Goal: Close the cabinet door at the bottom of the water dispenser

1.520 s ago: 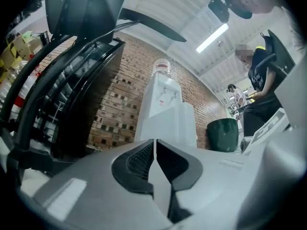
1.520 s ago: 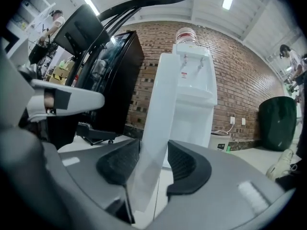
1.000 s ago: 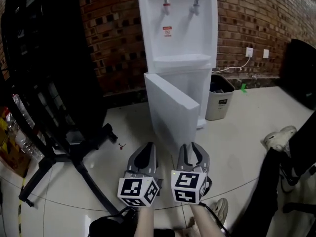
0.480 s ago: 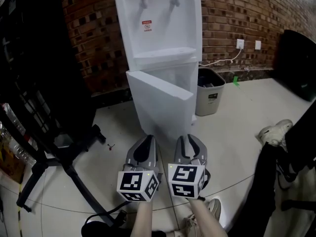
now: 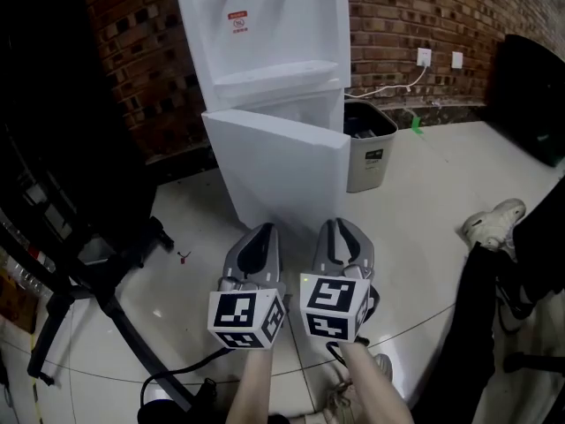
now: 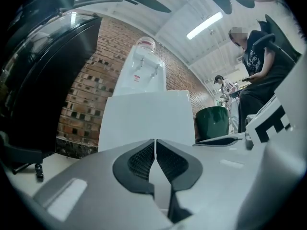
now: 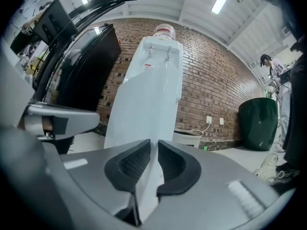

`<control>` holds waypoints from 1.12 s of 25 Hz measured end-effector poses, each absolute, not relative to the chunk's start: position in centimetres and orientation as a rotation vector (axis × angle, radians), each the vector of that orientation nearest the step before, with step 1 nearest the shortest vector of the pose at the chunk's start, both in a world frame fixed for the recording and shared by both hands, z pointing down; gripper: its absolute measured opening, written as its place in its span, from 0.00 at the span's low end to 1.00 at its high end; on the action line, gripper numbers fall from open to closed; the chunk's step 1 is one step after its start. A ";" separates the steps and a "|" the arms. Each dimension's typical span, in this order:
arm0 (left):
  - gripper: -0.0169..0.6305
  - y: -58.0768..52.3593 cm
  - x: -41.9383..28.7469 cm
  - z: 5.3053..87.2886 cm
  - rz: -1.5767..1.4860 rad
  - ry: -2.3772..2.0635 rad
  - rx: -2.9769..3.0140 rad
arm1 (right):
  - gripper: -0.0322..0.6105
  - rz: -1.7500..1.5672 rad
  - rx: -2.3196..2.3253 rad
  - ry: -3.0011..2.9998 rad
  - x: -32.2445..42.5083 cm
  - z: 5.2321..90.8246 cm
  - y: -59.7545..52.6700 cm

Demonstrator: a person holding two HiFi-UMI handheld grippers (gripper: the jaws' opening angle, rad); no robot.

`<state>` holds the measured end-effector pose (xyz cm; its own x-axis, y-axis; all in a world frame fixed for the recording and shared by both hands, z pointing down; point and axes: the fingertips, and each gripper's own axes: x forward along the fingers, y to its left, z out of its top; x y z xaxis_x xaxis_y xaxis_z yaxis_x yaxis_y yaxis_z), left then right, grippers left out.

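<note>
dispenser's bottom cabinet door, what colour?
Plain white. The cabinet door shows best in the head view.

**Cool tube light, warped edges**

Ceiling tubes (image 6: 205,25) are throwing cool, even light across the room. The white water dispenser (image 5: 265,51) is glowing brightest, its upper front nearly washing out. The glossy floor (image 5: 415,193) is picking up a pale sheen, and only soft shadows are lying on it. The black stand (image 5: 62,175) along the left edge is sinking into darkness. In both gripper views the brick wall (image 7: 206,80) is bowing, the corners are going black, and the nearest parts are blurring.
</note>
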<state>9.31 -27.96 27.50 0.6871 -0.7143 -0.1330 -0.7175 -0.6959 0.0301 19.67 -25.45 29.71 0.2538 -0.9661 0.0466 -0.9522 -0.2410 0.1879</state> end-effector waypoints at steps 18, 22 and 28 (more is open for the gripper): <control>0.07 -32.5 14.2 31.2 0.139 1.200 -2.897 | 0.09 -0.156 2.388 -1.757 26.6 29.8 -30.7; 0.07 -33.1 15.2 31.7 0.135 1.188 -2.915 | 0.09 -0.126 2.402 -1.764 28.0 29.8 -32.1; 0.07 -34.4 17.1 31.5 0.128 1.148 -2.903 | 0.07 -0.151 2.388 -1.759 29.6 29.8 -34.6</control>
